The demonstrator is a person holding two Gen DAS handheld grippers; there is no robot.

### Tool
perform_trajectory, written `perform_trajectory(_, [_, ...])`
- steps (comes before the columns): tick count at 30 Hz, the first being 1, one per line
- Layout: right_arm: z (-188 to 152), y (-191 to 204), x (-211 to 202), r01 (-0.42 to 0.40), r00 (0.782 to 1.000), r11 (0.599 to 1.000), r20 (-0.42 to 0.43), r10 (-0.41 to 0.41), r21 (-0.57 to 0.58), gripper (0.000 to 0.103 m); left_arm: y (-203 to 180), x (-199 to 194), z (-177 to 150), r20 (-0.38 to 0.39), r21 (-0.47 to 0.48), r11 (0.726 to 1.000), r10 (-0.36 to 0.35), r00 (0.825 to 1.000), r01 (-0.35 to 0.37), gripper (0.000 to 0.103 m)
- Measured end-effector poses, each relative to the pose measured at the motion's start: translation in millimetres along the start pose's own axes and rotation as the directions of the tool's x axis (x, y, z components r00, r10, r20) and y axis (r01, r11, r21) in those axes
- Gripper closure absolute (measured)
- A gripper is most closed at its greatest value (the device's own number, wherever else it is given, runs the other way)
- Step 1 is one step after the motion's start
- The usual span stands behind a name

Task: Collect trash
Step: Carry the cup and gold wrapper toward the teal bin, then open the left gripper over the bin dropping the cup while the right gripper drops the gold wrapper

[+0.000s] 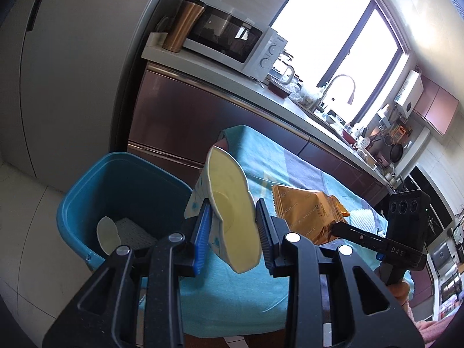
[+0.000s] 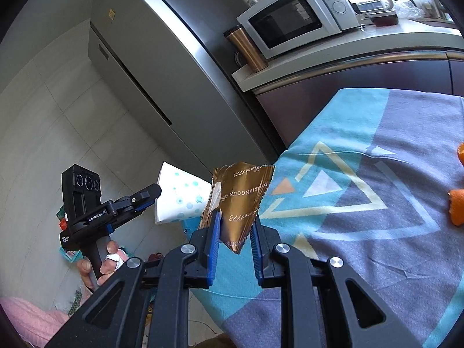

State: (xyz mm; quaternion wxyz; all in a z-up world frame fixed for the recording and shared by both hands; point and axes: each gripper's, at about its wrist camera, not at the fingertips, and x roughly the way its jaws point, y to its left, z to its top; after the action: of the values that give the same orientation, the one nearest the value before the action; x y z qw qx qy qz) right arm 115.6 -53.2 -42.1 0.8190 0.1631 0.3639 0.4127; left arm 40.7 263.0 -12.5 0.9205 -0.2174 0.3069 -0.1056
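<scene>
**Operator:** Report gripper status and load.

**Inspector:** The left gripper [image 1: 232, 229] is clamped on a flattened paper cup [image 1: 229, 211], carried above the table edge just beside the blue bin [image 1: 87, 203]. The right gripper [image 2: 233, 240] is clamped on a gold snack wrapper [image 2: 240, 200], held over the corner of the patterned tablecloth [image 2: 377, 261].

**Operator:** Task progress?

**Inspector:** Judged partway. The bin already contains a pale oval piece [image 1: 108, 236] and a white textured sheet [image 1: 136, 232]. Both held items are not yet deposited. Orange peel pieces [image 2: 456, 206] remain on the cloth at the right edge of the right wrist view.

**Operator:** Visibility limits?

**Inspector:** The peel is cut off by the frame edge, so its full extent is unknown. The left gripper's frame hides the bin's near wall. The far part of the table cannot be checked for further trash.
</scene>
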Motion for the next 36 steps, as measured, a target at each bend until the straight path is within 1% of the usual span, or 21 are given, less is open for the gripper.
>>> perform_trajectory(6, [10, 18, 35, -0.014, 0.998, 0.999, -0.059, 0.011, -0.041, 0.084, 29, 7, 4, -0.01, -0.023, 0.997, 0.07, 0.998, -0.07, 0.072])
perform_trajectory(13, [20, 31, 71, -0.002, 0.993, 0.997, -0.114, -0.006, -0.071, 0.084, 52, 24, 4, -0.037, -0.052, 0.991, 0.123, 0.992, -0.125, 0.072])
perform_trajectory(16, [22, 32, 88, 0.014, 0.99, 0.997, -0.14, -0.025, -0.078, 0.084, 61, 33, 4, -0.055, -0.053, 0.987, 0.149, 0.987, -0.152, 0.072])
perform_trajectory(23, [27, 41, 122, 0.067, 0.979, 0.989, -0.183, -0.091, -0.134, 0.084, 80, 52, 0, -0.094, -0.073, 0.98, 0.18, 0.979, -0.187, 0.072])
perform_trajectory(25, [27, 43, 131, 0.085, 0.973, 0.985, -0.198, -0.115, -0.153, 0.084, 83, 58, -2, -0.102, -0.076, 0.977, 0.191, 0.976, -0.199, 0.072])
perform_trajectory(36, [26, 41, 177, 0.134, 0.945, 0.974, -0.272, -0.181, -0.185, 0.083, 96, 86, -9, -0.15, -0.075, 0.968, 0.227, 0.962, -0.24, 0.07])
